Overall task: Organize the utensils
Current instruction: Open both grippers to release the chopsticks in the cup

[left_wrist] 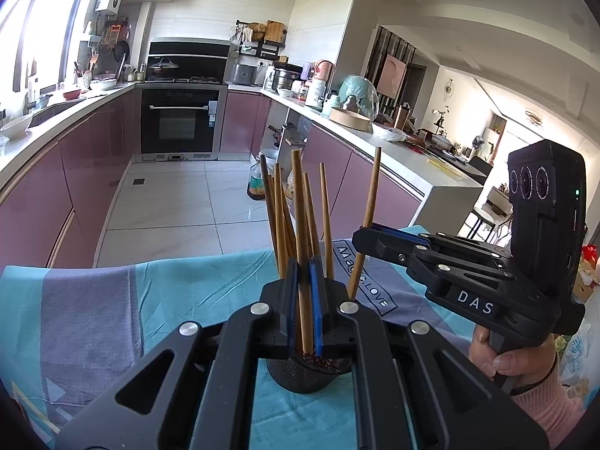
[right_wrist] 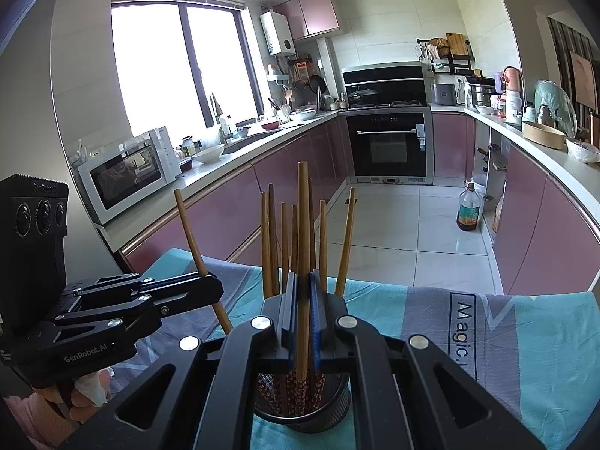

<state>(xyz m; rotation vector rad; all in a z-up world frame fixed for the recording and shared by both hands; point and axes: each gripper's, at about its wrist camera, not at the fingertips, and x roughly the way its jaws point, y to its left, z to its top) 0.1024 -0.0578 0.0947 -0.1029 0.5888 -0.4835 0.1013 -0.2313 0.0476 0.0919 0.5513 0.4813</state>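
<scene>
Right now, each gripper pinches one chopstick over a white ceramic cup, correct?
Not white ceramic: the right wrist view shows a black mesh holder. The left gripper and right gripper do each pinch one chopstick over it.

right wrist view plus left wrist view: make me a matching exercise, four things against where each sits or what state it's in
1. left tongs
2. mesh holder
3. oil bottle
4. microwave

a. standing on the floor
b. shut on a chopstick
c. on the counter
d. on the teal cloth

Pairs: 1-b, 2-d, 3-a, 4-c
</scene>
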